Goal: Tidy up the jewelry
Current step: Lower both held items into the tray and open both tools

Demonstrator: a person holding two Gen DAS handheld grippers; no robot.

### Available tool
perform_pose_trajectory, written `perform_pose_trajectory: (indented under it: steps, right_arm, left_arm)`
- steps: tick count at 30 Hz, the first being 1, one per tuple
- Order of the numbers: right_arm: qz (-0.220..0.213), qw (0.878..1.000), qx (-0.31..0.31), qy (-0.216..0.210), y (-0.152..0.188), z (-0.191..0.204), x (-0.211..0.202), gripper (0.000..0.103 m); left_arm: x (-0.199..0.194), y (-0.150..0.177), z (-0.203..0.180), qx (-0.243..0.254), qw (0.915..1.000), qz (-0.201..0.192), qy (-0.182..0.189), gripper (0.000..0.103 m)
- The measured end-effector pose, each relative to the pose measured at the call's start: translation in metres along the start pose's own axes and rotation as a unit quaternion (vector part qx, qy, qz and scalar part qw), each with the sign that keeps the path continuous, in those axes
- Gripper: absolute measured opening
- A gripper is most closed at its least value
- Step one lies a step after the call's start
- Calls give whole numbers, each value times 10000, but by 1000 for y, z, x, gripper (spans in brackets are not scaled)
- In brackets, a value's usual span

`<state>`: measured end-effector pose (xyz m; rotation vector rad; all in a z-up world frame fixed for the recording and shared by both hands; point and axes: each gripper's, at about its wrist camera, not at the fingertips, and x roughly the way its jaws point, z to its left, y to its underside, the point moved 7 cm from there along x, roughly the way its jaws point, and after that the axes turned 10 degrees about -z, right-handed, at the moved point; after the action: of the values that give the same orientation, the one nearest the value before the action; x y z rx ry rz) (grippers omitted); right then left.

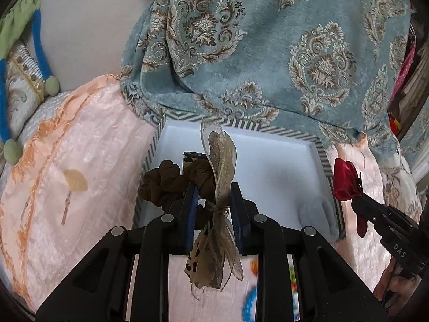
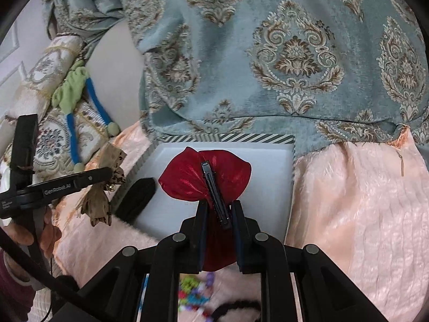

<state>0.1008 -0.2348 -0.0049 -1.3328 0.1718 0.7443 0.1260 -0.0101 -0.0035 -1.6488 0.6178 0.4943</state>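
My left gripper (image 1: 213, 190) is shut on a sheer tan ribbon bow (image 1: 222, 161) with a leopard-print tail, held over the near edge of a white box (image 1: 268, 166) with a striped rim. A brown scrunchie (image 1: 163, 185) lies in the box's left corner. My right gripper (image 2: 218, 206) is shut on a red satin bow (image 2: 185, 177), whose black clip (image 2: 214, 190) faces up, above the same box (image 2: 268, 177). In the left wrist view, the right gripper (image 1: 356, 201) and red bow (image 1: 346, 179) hang at the box's right edge. In the right wrist view, the left gripper (image 2: 107, 173) and tan bow (image 2: 97, 204) are at the left.
A blue-grey damask blanket (image 1: 268, 53) drapes behind the box. Pink satin bedding (image 1: 80, 161) surrounds it. A green and blue plush toy (image 1: 40, 53) lies on patterned pillows at the left. A dark item (image 2: 138, 196) sits in the box's left side, and a black scrunchie (image 2: 236, 306) lies near the bottom.
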Motion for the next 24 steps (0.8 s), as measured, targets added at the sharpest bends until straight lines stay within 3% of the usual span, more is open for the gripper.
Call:
perform_pose_trajectory:
  steps: [14,23,24]
  right_arm:
    - [473,9979,197,403,-10,-41,91,16]
    - [780,9949,218,603,4,-56,117,16]
    - [815,9945,212,624,6,-57,118,16]
  left_arm:
    - [85,-6,-5,-195,9994,298,-47,22]
    - [113,6,-7,-196,9980,583,-114,23]
    - [113,8,-7,-225,9978,622,-93,28]
